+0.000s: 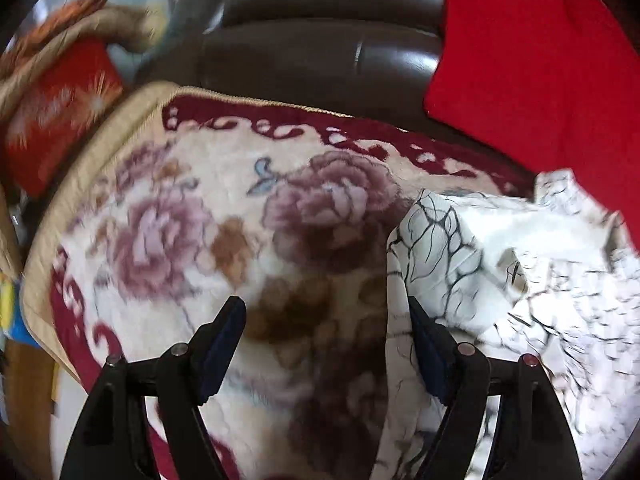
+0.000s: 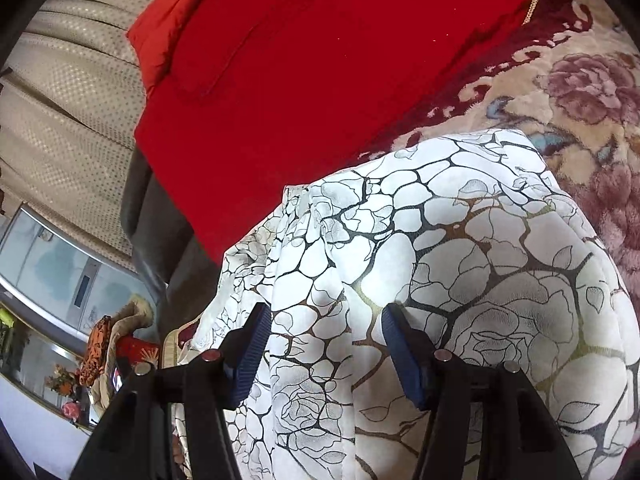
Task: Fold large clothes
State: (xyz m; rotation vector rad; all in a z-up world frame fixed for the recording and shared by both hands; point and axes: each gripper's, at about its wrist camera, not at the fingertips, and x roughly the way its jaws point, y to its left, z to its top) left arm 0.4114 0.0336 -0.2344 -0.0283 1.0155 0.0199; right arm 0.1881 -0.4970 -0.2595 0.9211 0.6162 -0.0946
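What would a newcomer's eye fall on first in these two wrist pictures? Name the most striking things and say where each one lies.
The bright red cloth catches the eye first, lying across the back of the scene over the dark sofa. In front of it lies the white garment with a black vein-and-rose print, under the open right gripper. The open left gripper hangs over a plush floral blanket beside that garment.

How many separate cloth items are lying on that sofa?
3: a floral blanket covering the seat, a white patterned garment heaped on it, and a red cloth behind against the backrest. More may be hidden beneath.
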